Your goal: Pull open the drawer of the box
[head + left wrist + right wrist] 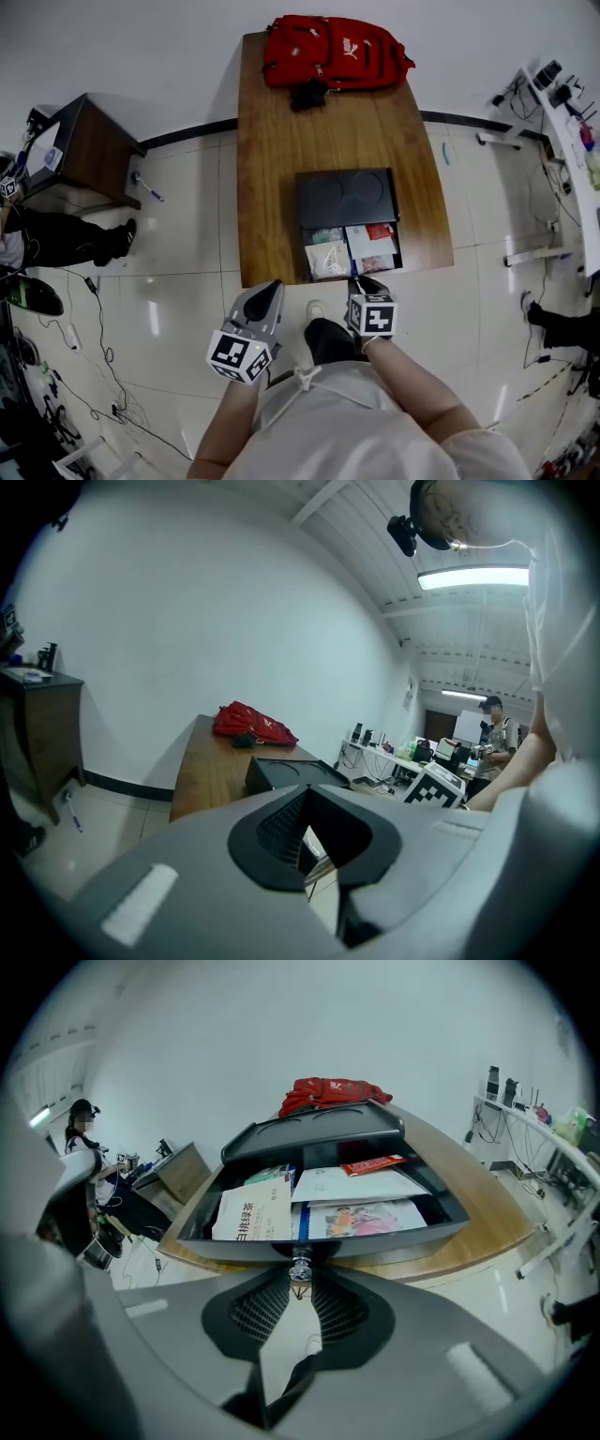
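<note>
Right gripper [300, 1281] fingers are clamped on the small knob [300, 1266] of the drawer [394, 1239]. Drawer sticks out of the black box [347, 195] at the near edge of the wooden table [281, 141], papers [251, 1211] inside. Left gripper [269, 291] fingers together, empty, just off the table edge.

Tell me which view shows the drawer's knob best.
Right gripper view: the knob sits close and centred, pinched between the jaw tips of the right gripper. The head view mostly hides it under that gripper; the left gripper view misses it.

One box [347, 195], one drawer [352, 248], one backpack [333, 52], one table [281, 141], two grippers: left gripper [272, 285], right gripper [358, 279].
</note>
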`<action>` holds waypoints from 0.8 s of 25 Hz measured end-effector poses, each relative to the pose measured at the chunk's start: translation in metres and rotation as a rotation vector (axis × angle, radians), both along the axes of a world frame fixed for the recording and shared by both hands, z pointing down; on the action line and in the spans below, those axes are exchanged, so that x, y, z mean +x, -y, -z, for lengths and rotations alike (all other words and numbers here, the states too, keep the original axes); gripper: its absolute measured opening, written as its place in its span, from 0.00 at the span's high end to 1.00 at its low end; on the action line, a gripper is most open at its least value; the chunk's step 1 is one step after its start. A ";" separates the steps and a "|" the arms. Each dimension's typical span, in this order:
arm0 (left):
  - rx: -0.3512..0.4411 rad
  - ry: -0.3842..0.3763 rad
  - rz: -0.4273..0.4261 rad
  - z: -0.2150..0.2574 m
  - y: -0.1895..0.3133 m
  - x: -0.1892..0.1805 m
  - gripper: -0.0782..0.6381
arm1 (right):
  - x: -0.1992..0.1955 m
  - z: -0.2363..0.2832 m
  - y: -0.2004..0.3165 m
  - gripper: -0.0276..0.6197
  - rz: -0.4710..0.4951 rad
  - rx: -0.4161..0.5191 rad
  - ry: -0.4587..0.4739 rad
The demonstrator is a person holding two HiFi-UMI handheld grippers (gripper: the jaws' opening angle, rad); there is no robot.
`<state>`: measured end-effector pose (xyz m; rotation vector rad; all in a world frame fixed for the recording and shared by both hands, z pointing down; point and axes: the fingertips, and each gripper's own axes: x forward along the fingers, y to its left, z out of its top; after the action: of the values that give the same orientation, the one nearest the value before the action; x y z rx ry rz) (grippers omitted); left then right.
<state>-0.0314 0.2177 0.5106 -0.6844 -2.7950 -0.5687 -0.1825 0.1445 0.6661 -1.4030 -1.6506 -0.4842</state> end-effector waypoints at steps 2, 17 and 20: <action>-0.007 0.003 0.001 0.002 0.003 0.002 0.88 | 0.000 0.001 0.003 0.85 -0.008 -0.016 -0.007; -0.077 0.058 -0.002 0.029 0.027 0.016 0.88 | 0.007 0.077 0.016 0.89 0.025 -0.219 0.114; -0.100 0.073 -0.013 0.040 0.045 0.026 0.88 | 0.015 0.117 0.022 0.95 0.041 -0.341 0.195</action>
<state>-0.0051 0.1732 0.4705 -0.6771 -2.9106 -0.4636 -0.1674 0.1230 0.5496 -1.6829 -1.9321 -0.3842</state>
